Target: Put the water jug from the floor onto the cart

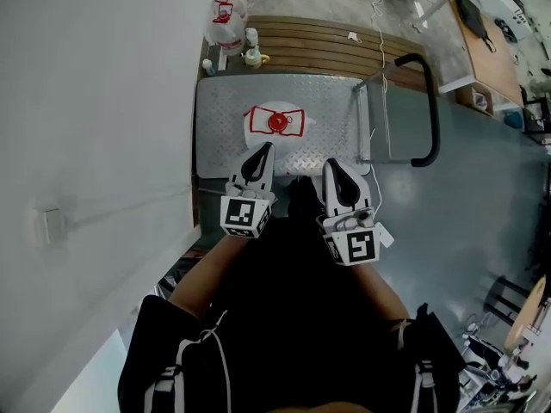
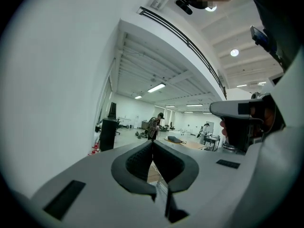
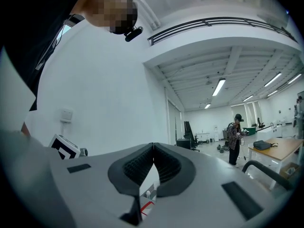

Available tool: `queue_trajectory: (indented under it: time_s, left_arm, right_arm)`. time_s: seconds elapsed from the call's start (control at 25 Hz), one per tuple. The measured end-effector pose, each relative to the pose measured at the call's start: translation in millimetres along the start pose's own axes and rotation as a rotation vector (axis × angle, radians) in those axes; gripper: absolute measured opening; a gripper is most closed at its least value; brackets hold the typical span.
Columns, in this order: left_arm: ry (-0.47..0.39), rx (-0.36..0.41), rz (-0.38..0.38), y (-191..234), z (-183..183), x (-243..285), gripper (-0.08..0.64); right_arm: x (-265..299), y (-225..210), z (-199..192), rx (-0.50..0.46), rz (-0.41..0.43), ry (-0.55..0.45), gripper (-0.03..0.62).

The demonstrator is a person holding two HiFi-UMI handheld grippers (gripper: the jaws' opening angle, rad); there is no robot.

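In the head view the water jug (image 1: 275, 123), clear with a red cap and a red-edged label, stands on the cart's grey chequer-plate deck (image 1: 224, 110). My left gripper (image 1: 266, 148) hangs just in front of the jug, shut and empty. Beside it my right gripper (image 1: 332, 164) is also shut and holds nothing. In the left gripper view the jaws of the left gripper (image 2: 153, 142) meet at their tips, and the right gripper's body (image 2: 242, 122) shows at the right. The right gripper (image 3: 153, 145) has its jaws closed too in its own view.
The cart's black push handle (image 1: 428, 110) rises at the deck's right end. Beyond the cart lies a slatted wooden platform (image 1: 318, 41) with more jugs (image 1: 226, 11) at its left. A white wall (image 1: 95, 101) runs along the left. A person (image 3: 234, 137) stands far off.
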State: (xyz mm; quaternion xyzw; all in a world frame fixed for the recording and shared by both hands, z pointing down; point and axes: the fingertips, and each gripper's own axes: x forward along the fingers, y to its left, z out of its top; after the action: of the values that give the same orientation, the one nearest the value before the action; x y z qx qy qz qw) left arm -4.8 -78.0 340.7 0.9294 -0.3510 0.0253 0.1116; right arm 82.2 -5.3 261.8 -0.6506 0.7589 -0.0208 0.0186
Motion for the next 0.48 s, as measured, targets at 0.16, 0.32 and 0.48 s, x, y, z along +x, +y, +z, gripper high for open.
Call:
queue_trajectory:
  time_s: [0.16, 0.32, 0.48]
  left_arm:
    - [-0.007, 0.005, 0.007, 3, 2, -11, 0.018]
    - [0.005, -0.011, 0.009, 16, 1, -19, 0.018]
    - [0.005, -0.01, 0.002, 13, 4, -24, 0.018]
  right_arm:
    - [-10, 5, -4, -0.003, -0.026, 0.028, 0.018]
    - [-5, 13, -4, 0.003, -0.048, 0.053, 0.018]
    - [-7, 17, 3, -0.009, -0.056, 0.047, 0.018]
